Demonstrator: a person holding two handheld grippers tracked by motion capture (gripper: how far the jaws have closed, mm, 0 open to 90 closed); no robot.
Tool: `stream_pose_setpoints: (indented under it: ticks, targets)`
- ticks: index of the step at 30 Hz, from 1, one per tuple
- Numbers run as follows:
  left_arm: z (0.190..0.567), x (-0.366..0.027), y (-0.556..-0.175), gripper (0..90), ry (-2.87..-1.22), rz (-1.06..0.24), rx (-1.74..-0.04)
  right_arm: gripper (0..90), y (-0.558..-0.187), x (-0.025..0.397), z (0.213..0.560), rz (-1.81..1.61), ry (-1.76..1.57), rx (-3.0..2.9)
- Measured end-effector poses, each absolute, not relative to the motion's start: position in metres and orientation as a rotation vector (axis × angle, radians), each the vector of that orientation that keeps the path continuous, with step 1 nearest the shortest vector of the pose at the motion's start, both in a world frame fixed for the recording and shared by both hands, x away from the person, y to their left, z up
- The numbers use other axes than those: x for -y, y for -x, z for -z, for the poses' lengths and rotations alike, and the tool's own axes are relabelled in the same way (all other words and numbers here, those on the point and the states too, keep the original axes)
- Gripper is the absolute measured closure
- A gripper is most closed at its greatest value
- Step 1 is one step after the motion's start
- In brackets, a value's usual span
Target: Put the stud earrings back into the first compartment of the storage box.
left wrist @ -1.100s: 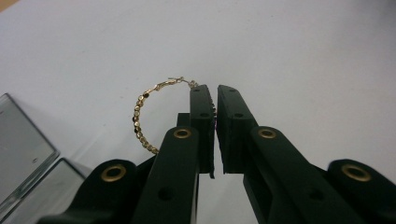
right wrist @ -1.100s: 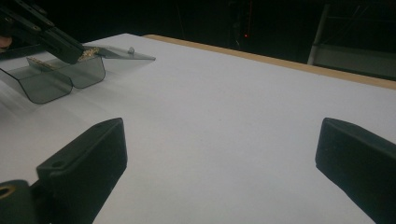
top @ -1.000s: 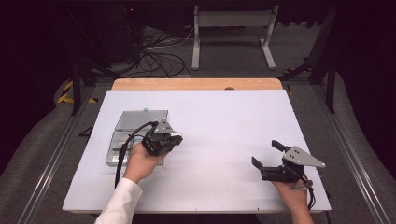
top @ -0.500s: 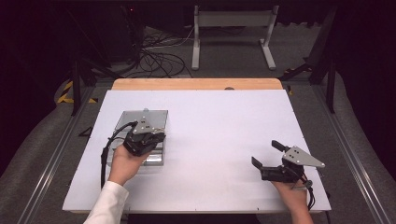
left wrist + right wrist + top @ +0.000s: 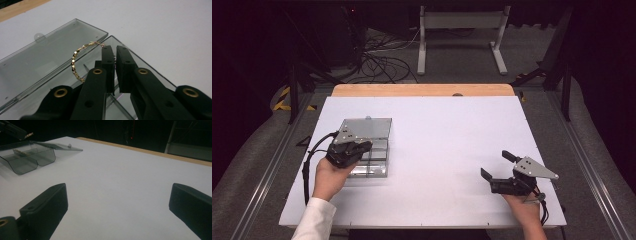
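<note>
A smoky clear plastic box [image 5: 374, 167] lies at the table's left with its lid [image 5: 371, 127] folded open behind it. My left gripper [image 5: 362, 148] hovers over the box, shut on a thin gold bead chain [image 5: 74, 60]. In the left gripper view the left gripper [image 5: 111, 50] pinches one end, and the chain arcs left and down toward a compartment of the box [image 5: 50, 62]. My right gripper [image 5: 495, 165] rests near the front right of the table, open and holding nothing. In its own view the right gripper [image 5: 120, 195] faces the box [image 5: 30, 157], where a gold strand [image 5: 19, 151] lies in a compartment.
The white table top [image 5: 447, 135] stretches between the two grippers. A wooden strip [image 5: 422, 90] runs along its far edge. Cables [image 5: 382, 60] and a metal stand [image 5: 462, 20] lie on the floor beyond it.
My left gripper has moved left, from the box's right edge to over its left part. The right gripper has stayed still.
</note>
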State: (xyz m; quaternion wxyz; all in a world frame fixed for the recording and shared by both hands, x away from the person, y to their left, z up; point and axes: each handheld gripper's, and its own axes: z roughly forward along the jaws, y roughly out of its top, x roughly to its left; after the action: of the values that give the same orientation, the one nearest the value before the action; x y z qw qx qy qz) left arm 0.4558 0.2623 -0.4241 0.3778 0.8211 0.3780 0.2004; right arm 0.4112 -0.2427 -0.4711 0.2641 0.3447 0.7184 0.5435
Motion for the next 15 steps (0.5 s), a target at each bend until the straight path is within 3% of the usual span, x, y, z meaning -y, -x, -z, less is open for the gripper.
stream_pose_setpoints:
  ticks: [15]
  targets:
    - [0.438, -0.304, -0.453, 85.5, -2.050, -0.534, -1.097, 2.5, -0.412, 0.241, 0.472, -1.466, -0.933, -1.944]
